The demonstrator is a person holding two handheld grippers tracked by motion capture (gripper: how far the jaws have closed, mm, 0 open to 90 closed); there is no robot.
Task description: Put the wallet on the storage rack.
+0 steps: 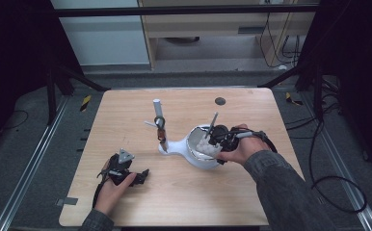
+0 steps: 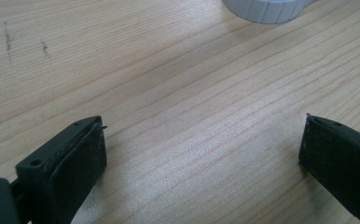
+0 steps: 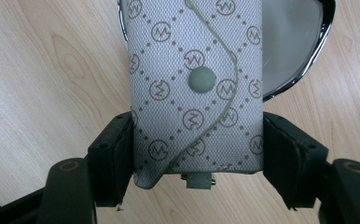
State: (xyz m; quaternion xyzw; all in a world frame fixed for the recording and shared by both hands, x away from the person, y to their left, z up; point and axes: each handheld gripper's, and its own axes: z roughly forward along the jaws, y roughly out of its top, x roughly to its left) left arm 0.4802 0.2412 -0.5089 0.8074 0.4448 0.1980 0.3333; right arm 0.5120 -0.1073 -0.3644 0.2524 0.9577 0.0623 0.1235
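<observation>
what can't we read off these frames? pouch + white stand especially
- Pouch, right gripper view: far end cut off by the top edge; underside hidden.
- Pouch, high view: mostly hidden by the right gripper.
- White stand, left gripper view: cropped by the top edge.
- Items on the stand's post, high view: too small to identify.

One pouch (image 3: 197, 88), one bowl (image 1: 199, 155), two tongs (image 1: 126, 174).

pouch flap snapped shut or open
Shut: in the right gripper view the pouch's curved flap lies flat, its round snap pressed down, with the right gripper clamping its sides.
</observation>
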